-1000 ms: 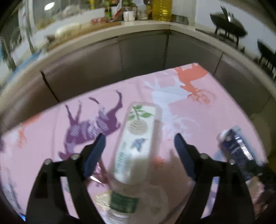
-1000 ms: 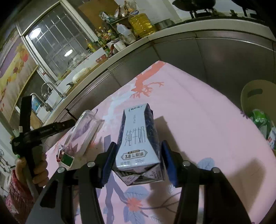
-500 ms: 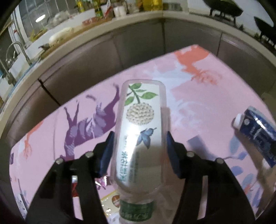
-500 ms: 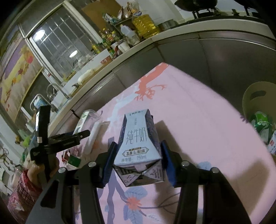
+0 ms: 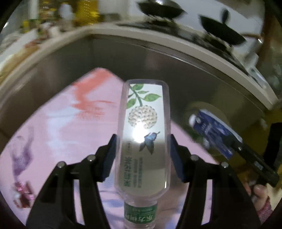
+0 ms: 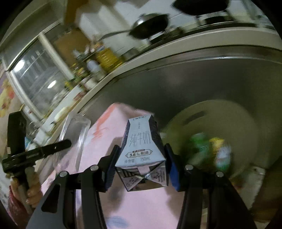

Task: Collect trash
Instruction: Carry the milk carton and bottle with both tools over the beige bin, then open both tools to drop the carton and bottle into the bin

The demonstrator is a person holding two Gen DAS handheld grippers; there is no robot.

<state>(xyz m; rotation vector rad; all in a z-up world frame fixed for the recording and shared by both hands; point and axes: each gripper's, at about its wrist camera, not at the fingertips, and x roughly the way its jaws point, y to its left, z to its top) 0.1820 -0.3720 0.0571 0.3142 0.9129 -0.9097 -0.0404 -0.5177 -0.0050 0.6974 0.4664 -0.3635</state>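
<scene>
The left tongs (image 5: 142, 155) are clenched on a clear plastic water bottle (image 5: 143, 135), held above the pink patterned tablecloth (image 5: 70, 126). The right tongs (image 6: 141, 163) grasp a blue milk carton (image 6: 141, 148), held near a pale bin (image 6: 211, 123) of blurred trash at right.

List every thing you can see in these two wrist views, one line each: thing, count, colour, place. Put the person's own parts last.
plastic bottle: one, clear with a green cap label, held in the left gripper.
milk carton: one, dark blue and white, held in the right gripper.
tablecloth: one, pink with printed figures, under both grippers.
bin: one, pale, right of the table, blurred rubbish inside.
woks: two, black, on the counter behind.
oil bottle: one, yellow, on the counter.
left gripper: black, blue pads on the bottle.
right gripper: black, blue pads on the carton.
</scene>
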